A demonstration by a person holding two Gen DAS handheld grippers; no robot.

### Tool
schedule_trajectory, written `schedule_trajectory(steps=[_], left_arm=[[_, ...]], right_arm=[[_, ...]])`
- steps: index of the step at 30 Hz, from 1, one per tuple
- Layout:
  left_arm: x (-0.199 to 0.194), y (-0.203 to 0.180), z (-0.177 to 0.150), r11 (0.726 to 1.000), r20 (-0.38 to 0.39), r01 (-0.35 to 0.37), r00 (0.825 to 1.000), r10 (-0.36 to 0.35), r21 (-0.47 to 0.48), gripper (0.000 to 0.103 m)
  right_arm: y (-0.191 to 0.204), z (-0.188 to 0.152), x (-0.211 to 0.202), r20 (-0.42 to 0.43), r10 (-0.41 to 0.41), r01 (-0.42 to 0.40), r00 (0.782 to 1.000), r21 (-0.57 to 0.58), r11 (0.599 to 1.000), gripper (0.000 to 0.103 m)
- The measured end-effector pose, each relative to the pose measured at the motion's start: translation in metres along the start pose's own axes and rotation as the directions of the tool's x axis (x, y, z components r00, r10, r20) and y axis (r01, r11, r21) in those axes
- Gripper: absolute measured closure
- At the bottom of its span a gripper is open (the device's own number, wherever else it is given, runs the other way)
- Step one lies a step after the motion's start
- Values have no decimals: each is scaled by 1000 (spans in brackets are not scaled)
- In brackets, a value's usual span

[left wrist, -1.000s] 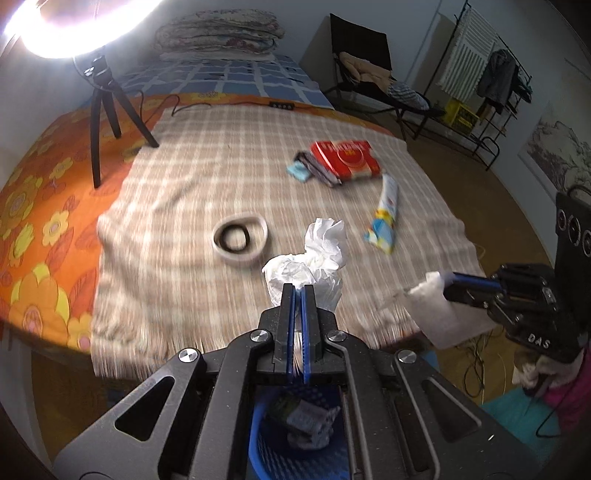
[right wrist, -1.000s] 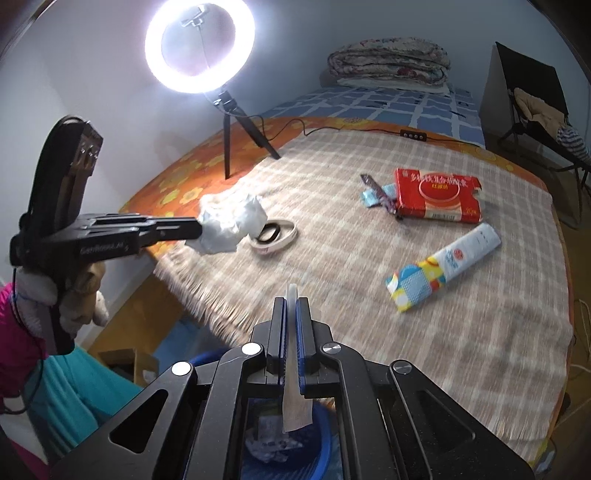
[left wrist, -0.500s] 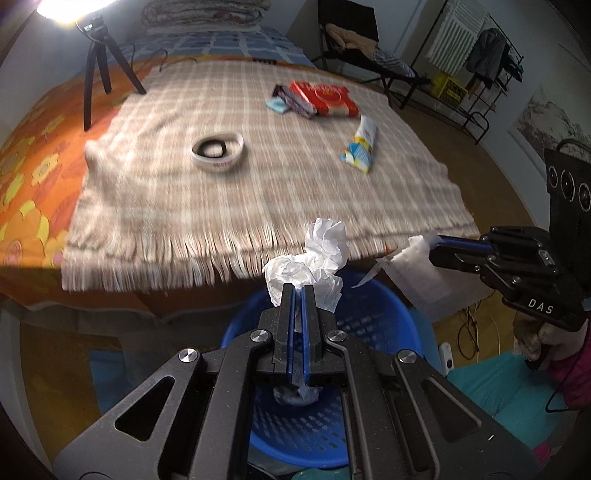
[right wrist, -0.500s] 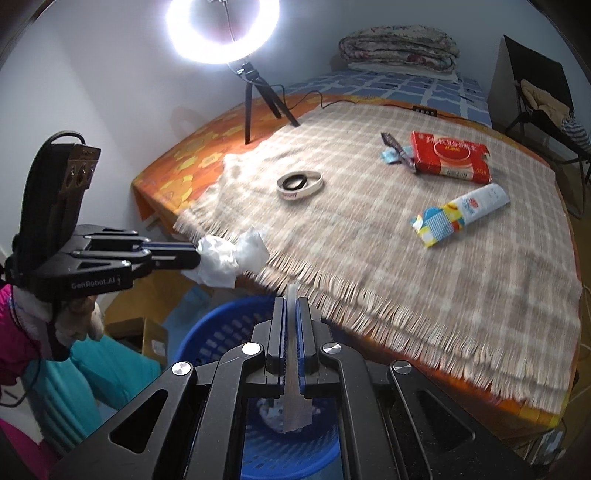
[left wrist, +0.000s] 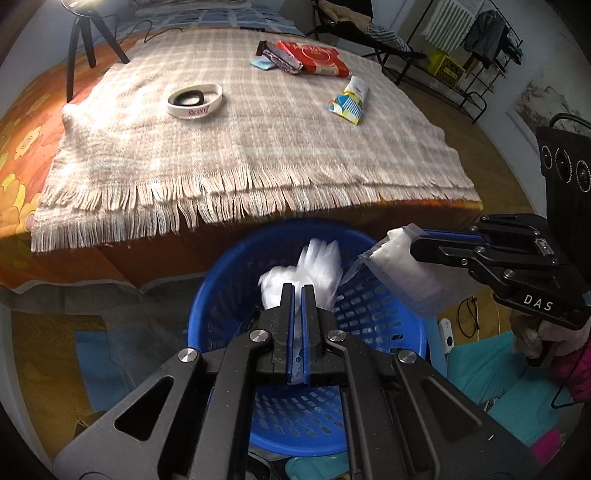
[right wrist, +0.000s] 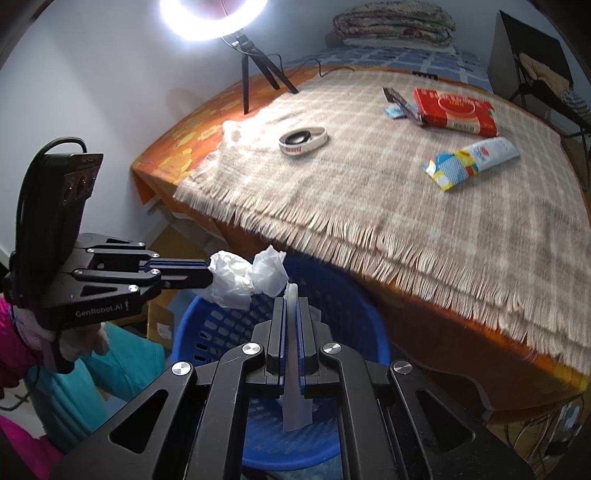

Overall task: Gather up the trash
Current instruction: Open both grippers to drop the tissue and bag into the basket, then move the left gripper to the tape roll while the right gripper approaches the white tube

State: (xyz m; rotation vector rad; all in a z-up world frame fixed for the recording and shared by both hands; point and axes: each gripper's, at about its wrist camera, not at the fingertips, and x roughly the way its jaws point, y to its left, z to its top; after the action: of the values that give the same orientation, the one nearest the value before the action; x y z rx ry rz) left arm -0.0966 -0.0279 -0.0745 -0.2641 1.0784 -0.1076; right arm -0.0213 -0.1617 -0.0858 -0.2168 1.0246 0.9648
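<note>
My left gripper (left wrist: pixel 297 290) is shut on a crumpled white tissue (left wrist: pixel 314 266) and holds it over the blue slotted basket (left wrist: pixel 229 266) on the floor by the bed. My right gripper (right wrist: pixel 291 295) is shut on a flat white paper piece (right wrist: pixel 295 402), also above the basket (right wrist: pixel 365 321). In the right wrist view the left gripper (right wrist: pixel 208 272) comes in from the left with the tissue (right wrist: pixel 243 277). The left wrist view shows the right gripper (left wrist: pixel 413 240) and its paper (left wrist: pixel 406 269) at the basket's right rim. A striped tube wrapper (left wrist: pixel 349 99), a dark wrapper (left wrist: pixel 282 59) and a small blue packet (left wrist: pixel 261 63) lie on the checked blanket (left wrist: pixel 258 147).
A tape roll (left wrist: pixel 194 100) and a red pack (left wrist: pixel 314 55) also lie on the blanket. A ring light tripod (right wrist: pixel 255 70) stands at the bed's far left. A chair (left wrist: pixel 354 22) and a clothes rack (left wrist: pixel 472 44) stand beyond. Teal cloth (left wrist: pixel 491 365) lies beside the basket.
Both grippers drew back from over the blanket and sank until they hang over the blue basket. Each still holds its white piece.
</note>
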Motion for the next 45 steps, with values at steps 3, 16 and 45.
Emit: schedule_trajectory(steps=[3, 16, 45], left_arm=[[3, 1, 0, 1000, -7, -4, 1000, 4, -6, 103], [8, 7, 1, 999, -24, -33, 999, 32, -21, 102], [-11, 23, 38, 996, 80, -54, 995, 59, -67, 47]], right_arm=[[-1, -4, 4, -14, 6, -6, 1000, 9, 1000, 100], [-1, -8, 11, -52, -17, 19, 999, 23, 1000, 70], [-7, 6, 3, -25, -243, 244, 970, 25, 969, 27]])
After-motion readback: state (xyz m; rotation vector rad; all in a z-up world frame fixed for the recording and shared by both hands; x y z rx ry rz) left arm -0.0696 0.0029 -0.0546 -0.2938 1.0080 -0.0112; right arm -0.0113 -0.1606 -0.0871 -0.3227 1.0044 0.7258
